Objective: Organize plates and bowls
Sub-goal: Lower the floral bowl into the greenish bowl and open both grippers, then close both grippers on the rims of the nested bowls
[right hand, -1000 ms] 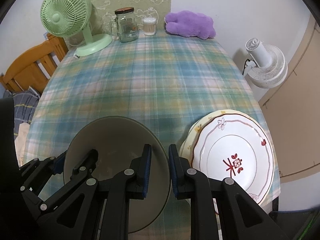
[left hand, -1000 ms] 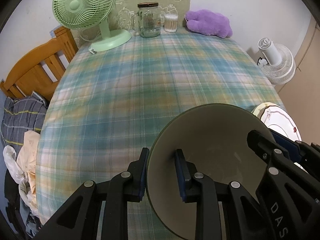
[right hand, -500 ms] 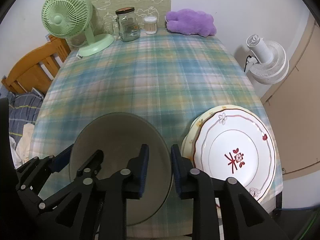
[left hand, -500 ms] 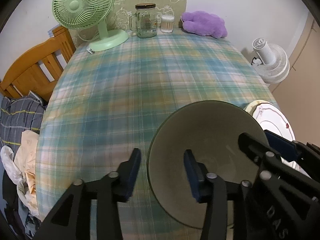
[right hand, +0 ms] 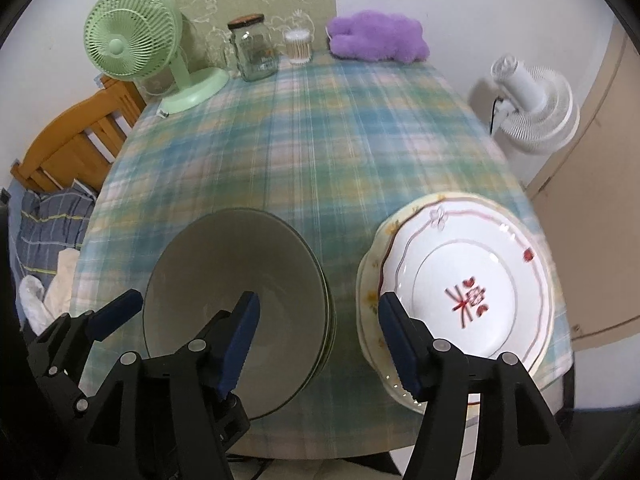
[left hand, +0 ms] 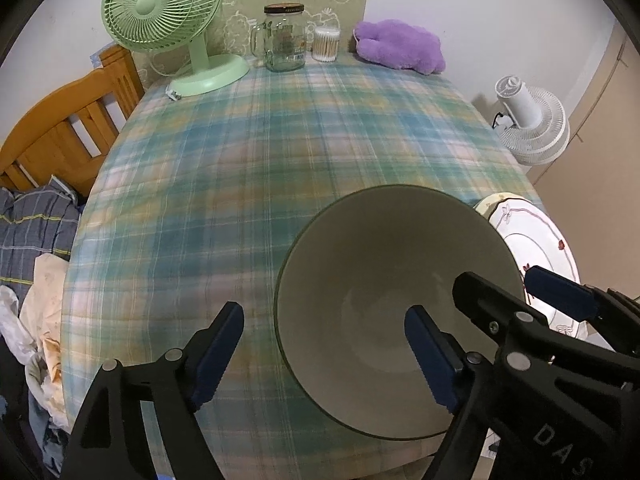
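A plaid-clothed table [left hand: 248, 184] is filling both views. At the bottom of the left wrist frame the left gripper [left hand: 326, 352] is standing wide, its jaws having just been opening; the rim of the grey-green bowl [left hand: 384, 264] is passing between the pads, untouched. In the right wrist frame the right gripper [right hand: 318, 340] has likewise been opening and is straddling the bowl's opposite rim (nothing pinched). The bowl is sitting on the cloth at lower centre, stacked plates [right hand: 472, 288] just beside it at lower right. Farther up, a green fan [left hand: 160, 12], jar [left hand: 284, 38] and purple plush [left hand: 400, 46] are lining the wall.
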